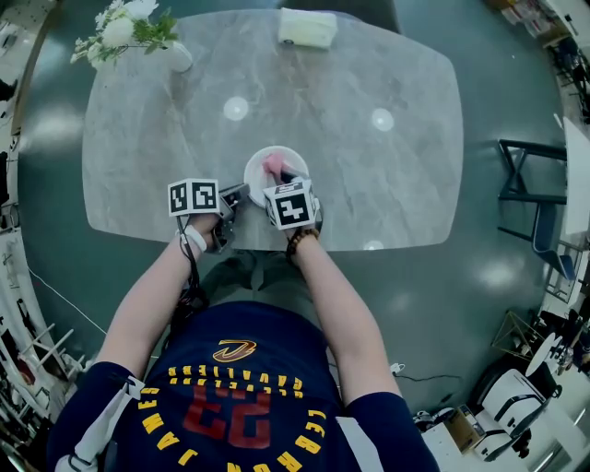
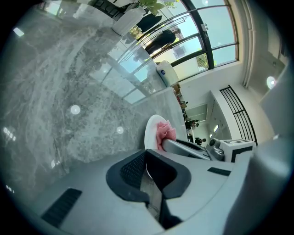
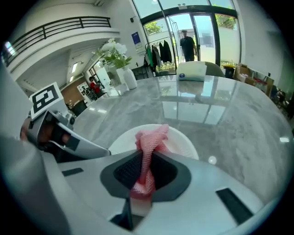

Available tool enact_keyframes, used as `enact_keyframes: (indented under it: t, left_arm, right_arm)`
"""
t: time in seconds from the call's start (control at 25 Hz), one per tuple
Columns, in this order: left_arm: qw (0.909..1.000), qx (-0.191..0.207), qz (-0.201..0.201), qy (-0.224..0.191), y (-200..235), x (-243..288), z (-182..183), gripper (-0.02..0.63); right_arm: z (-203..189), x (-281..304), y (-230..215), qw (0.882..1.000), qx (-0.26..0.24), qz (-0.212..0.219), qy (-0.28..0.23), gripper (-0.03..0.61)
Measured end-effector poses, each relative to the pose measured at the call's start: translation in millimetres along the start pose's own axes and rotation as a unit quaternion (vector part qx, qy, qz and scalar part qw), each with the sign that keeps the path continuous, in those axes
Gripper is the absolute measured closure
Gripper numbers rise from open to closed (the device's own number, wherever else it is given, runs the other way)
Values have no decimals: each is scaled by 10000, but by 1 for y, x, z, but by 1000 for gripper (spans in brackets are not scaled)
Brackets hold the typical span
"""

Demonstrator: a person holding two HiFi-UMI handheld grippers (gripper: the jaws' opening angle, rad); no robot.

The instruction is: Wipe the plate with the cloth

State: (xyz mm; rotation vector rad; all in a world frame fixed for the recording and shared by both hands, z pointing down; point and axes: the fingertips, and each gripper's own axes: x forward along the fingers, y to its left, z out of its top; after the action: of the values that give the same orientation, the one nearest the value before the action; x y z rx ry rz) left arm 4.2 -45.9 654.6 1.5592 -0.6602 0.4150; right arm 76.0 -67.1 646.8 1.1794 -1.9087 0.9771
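Note:
A small white plate [image 1: 258, 162] sits on the marble table near its front edge, with a pink cloth [image 1: 273, 165] bunched on it. My right gripper [image 1: 286, 177] is over the plate, shut on the cloth [image 3: 152, 137], which hangs from between the jaws down onto the plate [image 3: 186, 146]. My left gripper [image 1: 238, 195] is at the plate's left rim. In the left gripper view its jaws [image 2: 148, 170] are shut with the thin white rim between them, and the plate [image 2: 150, 133] shows edge-on with the cloth [image 2: 164, 132] beyond.
A vase of white flowers [image 1: 129, 32] stands at the table's far left corner and a white tissue box [image 1: 307, 28] at the far edge. The marble table [image 1: 387, 184] spreads bare to the right. A dark chair [image 1: 530, 198] stands off the table's right side.

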Motion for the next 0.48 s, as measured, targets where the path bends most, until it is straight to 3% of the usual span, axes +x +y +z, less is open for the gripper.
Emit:
enact_keyframes:
  t: [0.36, 0.48]
  left_arm:
    - [10000, 25, 49, 3, -2, -1, -3, 609]
    - [10000, 21, 50, 2, -1, -1, -3, 609]
  right_arm:
    - [-13, -55, -85, 9936, 748, -736, -412, 532]
    - [-11, -59, -78, 9890, 1214, -530, -663, 532]
